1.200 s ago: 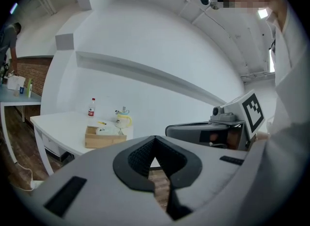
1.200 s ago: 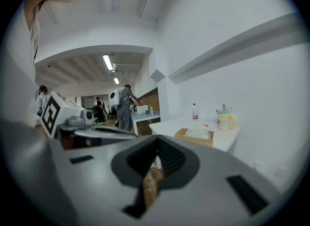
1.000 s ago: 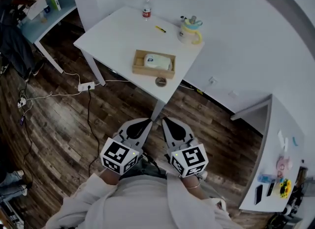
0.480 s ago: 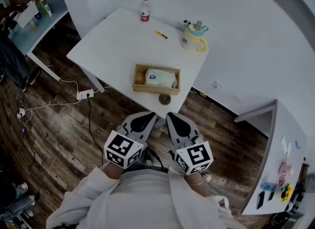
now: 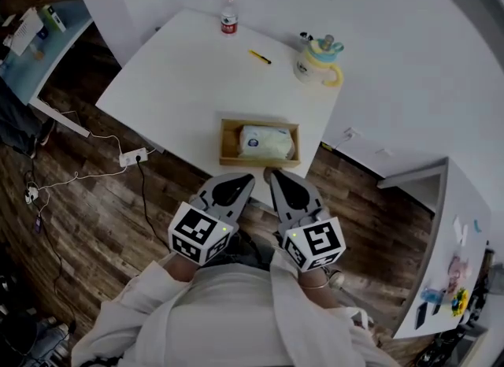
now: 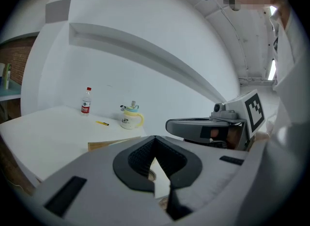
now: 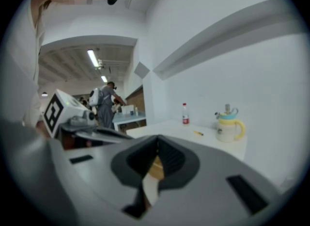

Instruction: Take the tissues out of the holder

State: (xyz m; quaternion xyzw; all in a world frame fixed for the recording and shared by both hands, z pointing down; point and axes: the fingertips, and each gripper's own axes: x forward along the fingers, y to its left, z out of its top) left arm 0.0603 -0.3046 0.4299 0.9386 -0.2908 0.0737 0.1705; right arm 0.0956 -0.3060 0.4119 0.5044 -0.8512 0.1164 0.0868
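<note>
A wooden holder (image 5: 228,139) stands near the front edge of the white table (image 5: 181,82), with a white tissue pack (image 5: 266,142) lying inside it. My left gripper (image 5: 242,176) and right gripper (image 5: 276,173) hover side by side just short of that edge, below the holder, both shut and empty. In the left gripper view the holder (image 6: 104,145) shows low beyond the shut left gripper (image 6: 155,137). In the right gripper view, behind the shut right gripper (image 7: 157,137), a sliver of the holder (image 7: 156,167) shows.
At the table's back stand a water bottle (image 5: 228,12), a yellow pen (image 5: 260,57) and a cream jug with a yellow handle (image 5: 319,60). A power strip (image 5: 131,156) with cables lies on the wooden floor at the left. Another white table (image 5: 457,239) stands at the right.
The person has come closer to the table, so the holder now sits just ahead of both gripper tips. Both grippers stayed shut.
</note>
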